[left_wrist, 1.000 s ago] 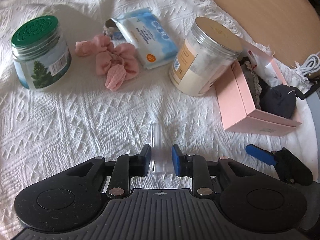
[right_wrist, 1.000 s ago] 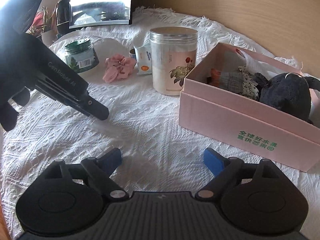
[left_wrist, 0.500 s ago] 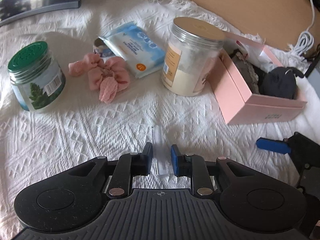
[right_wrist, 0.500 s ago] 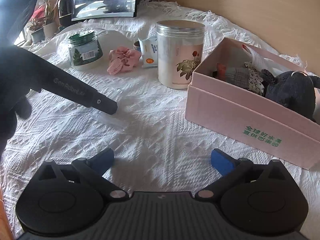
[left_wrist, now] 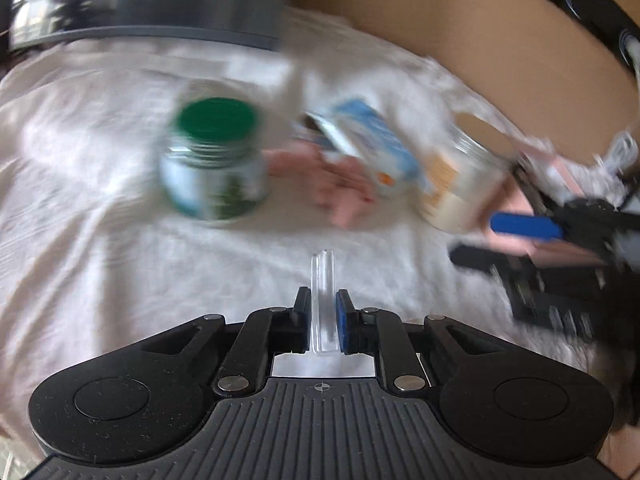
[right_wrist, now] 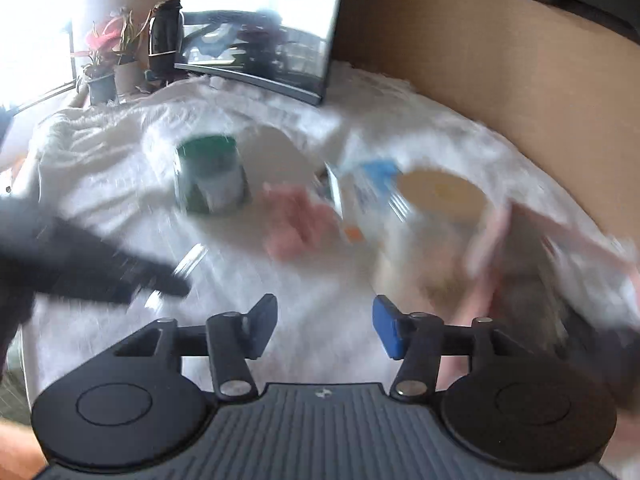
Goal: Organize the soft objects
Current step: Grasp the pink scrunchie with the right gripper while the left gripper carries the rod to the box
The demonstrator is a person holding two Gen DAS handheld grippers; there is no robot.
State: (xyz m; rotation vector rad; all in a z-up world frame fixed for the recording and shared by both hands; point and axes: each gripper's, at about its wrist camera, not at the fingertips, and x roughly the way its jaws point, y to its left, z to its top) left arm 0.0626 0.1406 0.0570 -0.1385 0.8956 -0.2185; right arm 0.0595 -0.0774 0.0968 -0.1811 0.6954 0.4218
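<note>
left claw has just been closing and is clamped on the clear plastic piece; right claw has been narrowing, still apart, nothing between. pink scrunchie lies on the white cloth between green-lidded jar and wipes pack. likely next: reach the scrunchie, carry it to the pink box.

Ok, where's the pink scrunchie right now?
In the left wrist view the pink scrunchie lies on the white cloth, mid-frame, between the green-lidded jar to its left and the blue wipes pack to its right; both grippers are apart from it.
</note>
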